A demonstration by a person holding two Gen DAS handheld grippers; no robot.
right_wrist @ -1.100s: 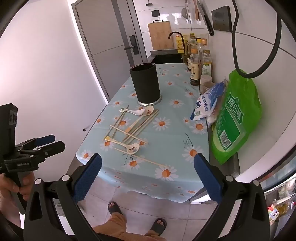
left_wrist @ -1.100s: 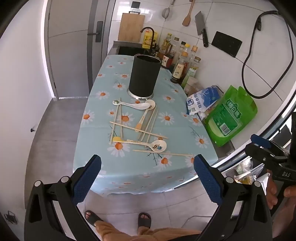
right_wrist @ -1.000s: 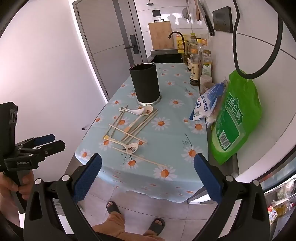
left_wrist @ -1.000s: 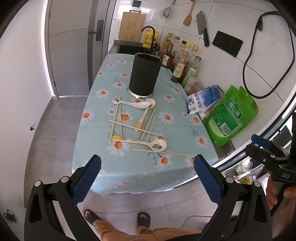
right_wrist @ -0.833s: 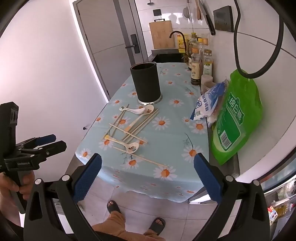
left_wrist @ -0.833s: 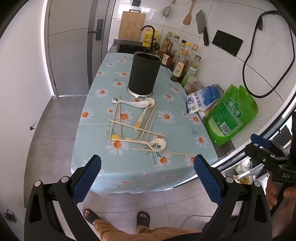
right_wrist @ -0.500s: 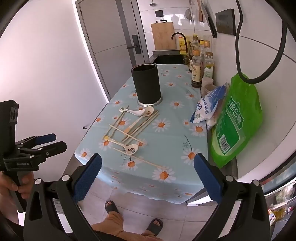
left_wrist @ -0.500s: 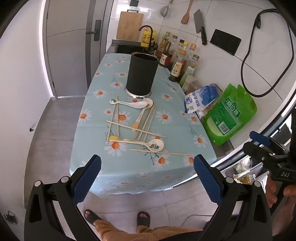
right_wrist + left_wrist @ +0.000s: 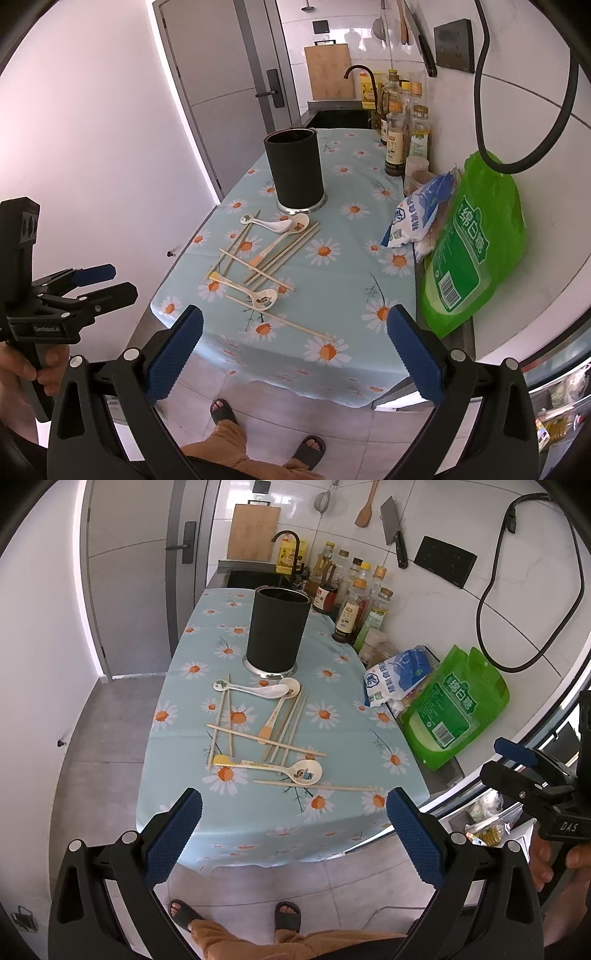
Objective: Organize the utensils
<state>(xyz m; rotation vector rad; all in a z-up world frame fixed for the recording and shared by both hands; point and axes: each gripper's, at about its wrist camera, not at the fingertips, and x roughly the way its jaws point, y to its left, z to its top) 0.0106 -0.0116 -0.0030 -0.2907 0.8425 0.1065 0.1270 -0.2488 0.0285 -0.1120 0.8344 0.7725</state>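
Both left tongs (image 9: pixel 293 825) and right tongs (image 9: pixel 294 343) hang wide open and empty off the table's (image 9: pixel 343 812) near edge, likely lining up on spoons (image 9: pixel 301 771) and chopsticks (image 9: pixel 291 723) scattered mid-table before the black holder (image 9: pixel 277 629).

The left hand-held gripper (image 9: pixel 294 832) is held level with its blue-padded fingers (image 9: pixel 173 837) spread wide, nothing between them. The right hand-held gripper (image 9: pixel 294 352) is likewise spread wide and holds nothing. Each is gripped from below by a bare hand: the right hand (image 9: pixel 554 856) at the near right, the left hand (image 9: pixel 26 369) at the near left.
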